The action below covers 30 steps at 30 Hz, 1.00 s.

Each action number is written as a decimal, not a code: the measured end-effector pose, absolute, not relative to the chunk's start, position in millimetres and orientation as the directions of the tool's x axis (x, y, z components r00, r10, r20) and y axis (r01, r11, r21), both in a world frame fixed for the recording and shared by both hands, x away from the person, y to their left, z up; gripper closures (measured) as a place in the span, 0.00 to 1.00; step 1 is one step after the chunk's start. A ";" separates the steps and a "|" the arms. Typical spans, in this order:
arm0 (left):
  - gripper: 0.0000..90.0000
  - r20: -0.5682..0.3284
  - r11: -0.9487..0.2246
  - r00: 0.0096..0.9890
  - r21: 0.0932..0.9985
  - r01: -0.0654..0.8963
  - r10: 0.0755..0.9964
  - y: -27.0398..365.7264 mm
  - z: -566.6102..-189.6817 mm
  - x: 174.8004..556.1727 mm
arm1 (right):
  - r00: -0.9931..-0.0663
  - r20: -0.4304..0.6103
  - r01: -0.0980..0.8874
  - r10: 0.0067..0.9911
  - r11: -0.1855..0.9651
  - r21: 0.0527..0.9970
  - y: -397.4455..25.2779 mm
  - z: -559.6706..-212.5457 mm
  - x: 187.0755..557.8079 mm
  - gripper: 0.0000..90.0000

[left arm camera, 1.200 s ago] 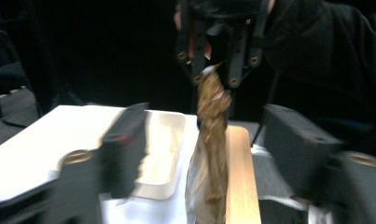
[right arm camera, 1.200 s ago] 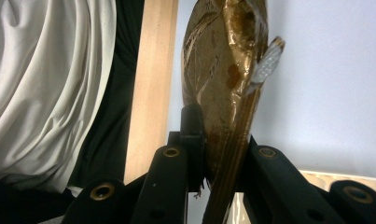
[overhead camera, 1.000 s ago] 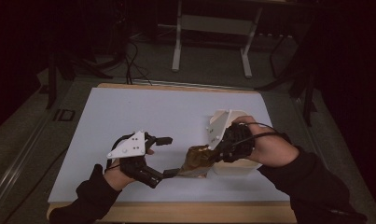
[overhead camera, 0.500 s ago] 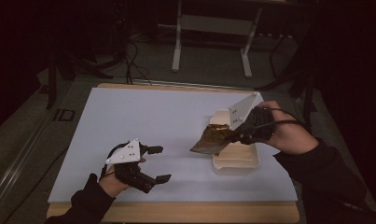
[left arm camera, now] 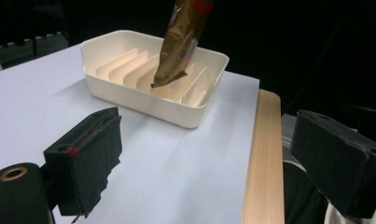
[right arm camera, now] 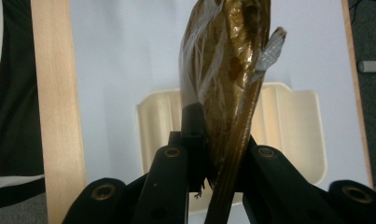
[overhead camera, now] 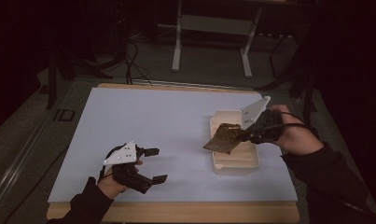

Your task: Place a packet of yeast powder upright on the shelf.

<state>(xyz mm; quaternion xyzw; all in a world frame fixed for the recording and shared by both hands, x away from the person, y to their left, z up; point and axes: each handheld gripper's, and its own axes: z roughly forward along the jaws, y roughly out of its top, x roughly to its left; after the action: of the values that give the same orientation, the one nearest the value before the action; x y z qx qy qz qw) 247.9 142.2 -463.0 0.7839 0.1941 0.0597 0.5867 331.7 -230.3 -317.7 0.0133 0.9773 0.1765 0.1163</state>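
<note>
Right hand-held gripper [overhead camera: 245, 136]: clamps pouch [overhead camera: 224, 138] above tray [overhead camera: 236, 161]; likely next, slotting it. Left hand-held gripper [overhead camera: 154, 164]: wide, idle.

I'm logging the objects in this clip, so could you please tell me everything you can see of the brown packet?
The brown packet is a shiny, crinkled foil pouch, golden-brown with a pale silvery sealed edge and a red patch of print near one end. The right hand-held gripper pinches it at one end, jaws shut on it. It hangs in the air, tilted, over the cream ribbed tray, its free lower corner above the tray's slots, seemingly not touching them. It looks flat and light.
</note>
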 end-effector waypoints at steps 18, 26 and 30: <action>0.11 -0.145 -0.237 0.914 0.940 0.247 0.378 143.3 -469.3 250.7 | -0.984 -0.148 0.051 0.102 0.948 0.315 -257.7 -355.1 339.2 0.92; 0.10 -0.152 -0.235 0.911 0.938 0.255 0.383 145.1 -472.0 251.3 | -0.987 -0.119 0.063 0.110 0.937 0.343 -250.1 -366.8 345.6 0.90; 0.10 -0.157 -0.234 0.908 0.936 0.261 0.388 146.3 -473.9 251.5 | -0.988 -0.092 0.086 0.126 0.932 0.351 -248.2 -376.2 349.3 0.89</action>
<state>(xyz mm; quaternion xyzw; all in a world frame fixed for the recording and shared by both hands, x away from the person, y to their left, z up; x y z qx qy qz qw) 251.5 146.3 -473.9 0.7835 0.2073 0.0545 0.5832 349.3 -248.2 -376.2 0.0541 0.9813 0.1758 0.0563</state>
